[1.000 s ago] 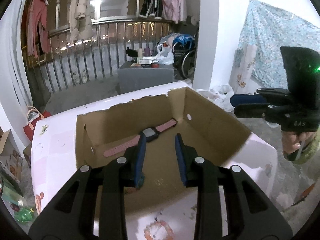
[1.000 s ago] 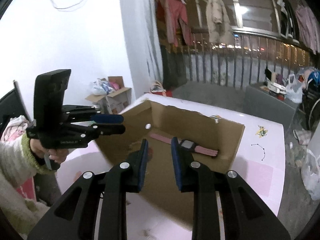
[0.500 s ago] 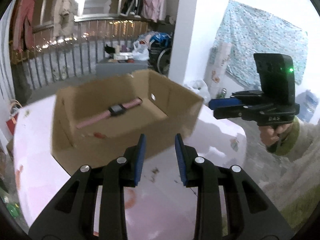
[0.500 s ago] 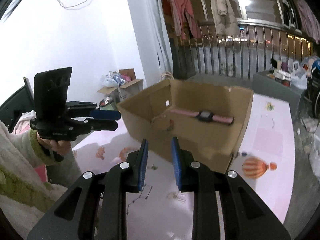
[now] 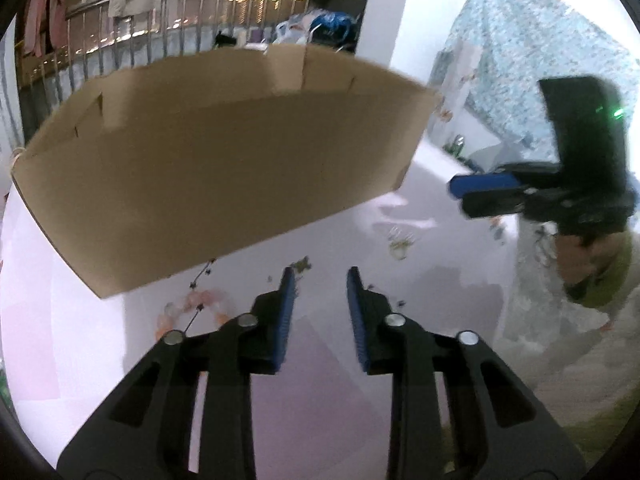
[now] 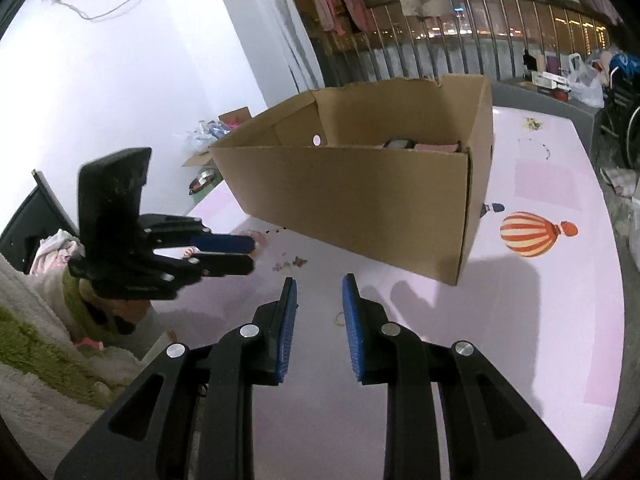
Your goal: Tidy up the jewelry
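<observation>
Peeking over the cardboard box (image 6: 360,196) rim, right view only: watch (image 6: 400,144).

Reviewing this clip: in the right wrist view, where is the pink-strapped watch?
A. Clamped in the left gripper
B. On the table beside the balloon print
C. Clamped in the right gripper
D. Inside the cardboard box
D: the watch shows just over the near wall of the cardboard box; both grippers are open and empty.
</observation>
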`<act>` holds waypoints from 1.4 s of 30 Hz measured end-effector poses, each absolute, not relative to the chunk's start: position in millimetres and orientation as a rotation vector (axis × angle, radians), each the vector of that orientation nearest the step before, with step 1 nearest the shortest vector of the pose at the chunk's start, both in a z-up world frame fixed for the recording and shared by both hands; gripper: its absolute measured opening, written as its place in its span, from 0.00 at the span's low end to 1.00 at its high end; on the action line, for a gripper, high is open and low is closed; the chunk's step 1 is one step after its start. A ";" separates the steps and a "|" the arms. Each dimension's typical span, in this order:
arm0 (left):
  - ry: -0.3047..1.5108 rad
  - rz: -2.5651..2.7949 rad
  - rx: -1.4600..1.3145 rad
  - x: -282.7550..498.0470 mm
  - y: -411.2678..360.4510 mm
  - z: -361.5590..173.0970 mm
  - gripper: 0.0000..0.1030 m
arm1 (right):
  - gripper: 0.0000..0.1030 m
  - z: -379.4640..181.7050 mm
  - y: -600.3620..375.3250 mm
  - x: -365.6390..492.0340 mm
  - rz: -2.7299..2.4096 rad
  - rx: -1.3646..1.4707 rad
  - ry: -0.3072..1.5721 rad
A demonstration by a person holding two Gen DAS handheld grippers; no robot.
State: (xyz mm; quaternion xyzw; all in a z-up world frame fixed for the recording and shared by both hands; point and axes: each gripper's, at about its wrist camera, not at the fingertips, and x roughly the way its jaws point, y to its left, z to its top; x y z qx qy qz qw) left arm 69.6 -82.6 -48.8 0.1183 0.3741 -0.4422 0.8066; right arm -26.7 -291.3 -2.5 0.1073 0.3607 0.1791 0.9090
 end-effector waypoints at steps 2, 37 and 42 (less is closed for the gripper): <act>0.818 -0.923 0.267 72.1 -85.9 -56.3 0.17 | 0.23 -3.4 -292.0 -25.4 0.369 0.224 0.746; 0.789 -0.878 0.360 82.7 -109.9 -62.0 0.09 | 0.23 -23.0 -297.0 -29.2 0.380 0.275 0.774; 0.788 -0.869 0.364 81.8 -109.0 -63.2 0.07 | 0.23 -22.4 -294.4 -29.0 0.382 0.262 0.772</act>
